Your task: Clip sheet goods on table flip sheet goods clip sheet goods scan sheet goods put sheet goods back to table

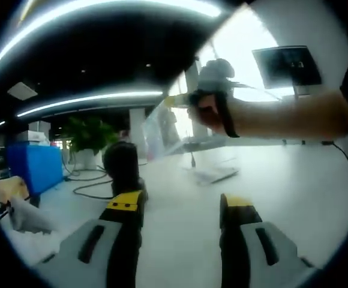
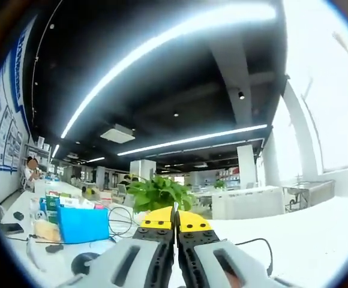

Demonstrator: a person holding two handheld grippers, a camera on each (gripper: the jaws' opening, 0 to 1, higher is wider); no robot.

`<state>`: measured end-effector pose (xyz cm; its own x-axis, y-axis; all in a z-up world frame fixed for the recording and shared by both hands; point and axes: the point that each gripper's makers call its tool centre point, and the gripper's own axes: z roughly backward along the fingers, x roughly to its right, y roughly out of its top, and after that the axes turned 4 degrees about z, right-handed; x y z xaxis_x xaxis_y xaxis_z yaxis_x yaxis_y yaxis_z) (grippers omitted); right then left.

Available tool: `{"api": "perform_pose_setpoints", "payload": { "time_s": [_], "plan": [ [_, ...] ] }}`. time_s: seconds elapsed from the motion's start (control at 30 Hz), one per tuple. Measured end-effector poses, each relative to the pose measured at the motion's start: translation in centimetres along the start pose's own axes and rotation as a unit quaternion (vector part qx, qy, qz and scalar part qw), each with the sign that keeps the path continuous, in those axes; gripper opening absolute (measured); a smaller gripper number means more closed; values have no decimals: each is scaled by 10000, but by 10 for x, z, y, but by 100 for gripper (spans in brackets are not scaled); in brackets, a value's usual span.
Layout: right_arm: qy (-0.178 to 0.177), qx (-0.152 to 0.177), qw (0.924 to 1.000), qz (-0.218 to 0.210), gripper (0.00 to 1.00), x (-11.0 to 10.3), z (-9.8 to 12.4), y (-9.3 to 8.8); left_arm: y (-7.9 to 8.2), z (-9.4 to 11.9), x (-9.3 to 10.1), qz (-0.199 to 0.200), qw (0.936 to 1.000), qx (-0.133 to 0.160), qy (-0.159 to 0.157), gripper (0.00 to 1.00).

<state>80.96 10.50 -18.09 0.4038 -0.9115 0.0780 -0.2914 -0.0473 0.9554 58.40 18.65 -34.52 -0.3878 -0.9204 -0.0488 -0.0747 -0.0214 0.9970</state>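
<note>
- The left gripper (image 1: 183,210), yellow-tipped, gapes wide and empty above the white worktop (image 1: 294,192).
- The right gripper (image 2: 175,228) pinches a thin clear sheet (image 1: 162,129) aloft.
- A blue bin (image 2: 81,231) holds cartons.

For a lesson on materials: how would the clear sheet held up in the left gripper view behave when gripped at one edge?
The clear sheet is probably light and thin, since light passes through it. Held aloft by the right claw at one edge, it seems fairly stiff, though it may bend. Its glossy look suggests slipperiness.
</note>
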Motion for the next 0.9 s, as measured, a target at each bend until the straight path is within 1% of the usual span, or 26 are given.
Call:
{"api": "perform_pose_setpoints", "payload": {
  "time_s": [0.07,0.1,0.17,0.23,0.3,0.4,0.47,0.5,0.57,0.73,0.9],
  "plan": [
    [-2,39,10000,58,0,-1,0,-2,0,0,-1,23,10000,8,3,43],
    [79,4,9999,-104,0,-5,0,-3,0,0,-1,23,10000,15,6,43],
    [55,41,9999,91,0,-6,0,-4,0,0,-1,22,10000,14,2,43],
    [49,75,9999,124,0,-9,4,-6,1,0,0,8,10000,11,-5,43],
    [11,139,9997,215,0,-10,8,-3,1,0,0,-1,10000,18,1,43],
    [1,185,9997,184,0,-10,7,-2,1,0,0,-15,10000,17,14,43],
    [19,293,9990,332,0,-13,9,3,1,0,0,-25,10000,8,18,43],
    [47,337,9980,524,0,-13,8,3,1,0,1,-29,10000,7,20,43],
    [63,333,9980,535,0,-14,8,0,0,0,1,-39,10000,-3,16,43],
    [116,328,9964,776,0,-18,13,-8,0,1,2,-63,10000,-14,11,43],
    [136,240,9956,893,0,-15,13,-19,1,1,2,-65,10000,-15,3,43]
  ]
}}
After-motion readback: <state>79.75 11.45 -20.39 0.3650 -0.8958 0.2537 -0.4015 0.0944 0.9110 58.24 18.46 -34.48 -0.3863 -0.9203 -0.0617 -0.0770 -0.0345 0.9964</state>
